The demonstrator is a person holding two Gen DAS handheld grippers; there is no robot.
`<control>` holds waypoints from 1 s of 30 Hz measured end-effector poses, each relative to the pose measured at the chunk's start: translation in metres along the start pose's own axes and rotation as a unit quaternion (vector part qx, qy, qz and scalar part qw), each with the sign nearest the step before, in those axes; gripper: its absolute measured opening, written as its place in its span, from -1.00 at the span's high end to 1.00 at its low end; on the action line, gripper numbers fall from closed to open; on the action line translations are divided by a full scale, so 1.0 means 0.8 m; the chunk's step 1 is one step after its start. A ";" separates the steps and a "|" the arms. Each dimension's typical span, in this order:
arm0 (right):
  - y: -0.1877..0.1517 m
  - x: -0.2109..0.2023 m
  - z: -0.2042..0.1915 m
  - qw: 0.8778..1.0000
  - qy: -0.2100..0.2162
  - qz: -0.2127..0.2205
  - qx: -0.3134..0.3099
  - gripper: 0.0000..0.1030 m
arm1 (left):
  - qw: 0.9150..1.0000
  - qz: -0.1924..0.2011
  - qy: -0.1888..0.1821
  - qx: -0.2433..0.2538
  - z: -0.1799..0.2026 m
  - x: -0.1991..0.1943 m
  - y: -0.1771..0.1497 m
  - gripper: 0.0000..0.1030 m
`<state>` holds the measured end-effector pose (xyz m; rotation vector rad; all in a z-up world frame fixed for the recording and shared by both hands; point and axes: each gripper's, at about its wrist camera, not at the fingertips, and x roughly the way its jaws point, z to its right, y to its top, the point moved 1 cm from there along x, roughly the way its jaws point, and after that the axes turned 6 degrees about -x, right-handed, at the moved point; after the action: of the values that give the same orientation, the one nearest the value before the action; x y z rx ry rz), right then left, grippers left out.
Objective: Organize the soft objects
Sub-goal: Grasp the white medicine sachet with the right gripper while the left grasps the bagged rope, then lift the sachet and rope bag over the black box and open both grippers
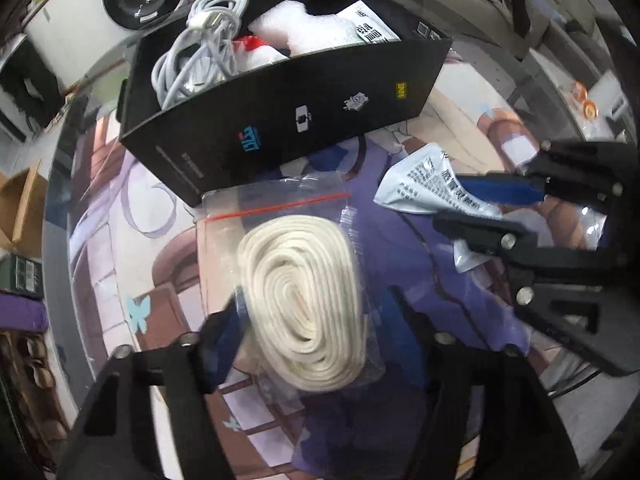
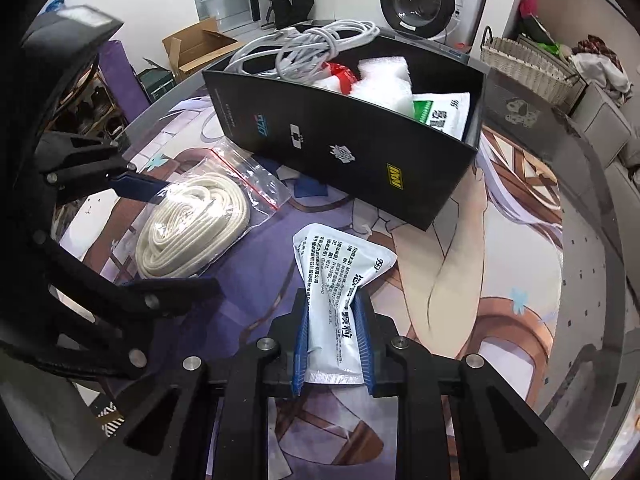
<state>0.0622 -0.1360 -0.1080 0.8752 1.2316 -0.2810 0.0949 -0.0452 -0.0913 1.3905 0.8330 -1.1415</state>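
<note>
Nearest me, my right gripper is clenched on a white printed foil sachet. My left gripper is spread wide around a clear zip bag of coiled white rope on the printed mat. Beyond, the black cardboard box holds grey cables, white foam and another sachet.

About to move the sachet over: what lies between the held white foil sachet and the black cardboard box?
Only bare printed purple table mat, seen in the right wrist view, separates the white foil sachet in the right gripper from the black cardboard box.
</note>
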 end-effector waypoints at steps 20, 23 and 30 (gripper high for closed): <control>0.001 -0.018 -0.018 1.000 0.013 0.025 -0.002 0.65 | 0.998 0.061 -0.018 0.023 -0.008 -0.051 -0.011 0.44; 0.004 -0.028 -0.016 0.999 0.010 0.042 0.005 0.65 | 0.995 0.094 -0.017 0.027 -0.009 -0.072 -0.008 0.44; 0.015 -0.084 -0.010 0.989 -0.012 0.145 0.017 0.65 | 0.979 0.199 -0.022 0.028 -0.010 -0.129 -0.007 0.44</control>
<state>0.0408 -0.1395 -0.0431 1.0626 1.0640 -0.0787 0.0613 -0.0248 0.0046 1.4906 0.4646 -0.8858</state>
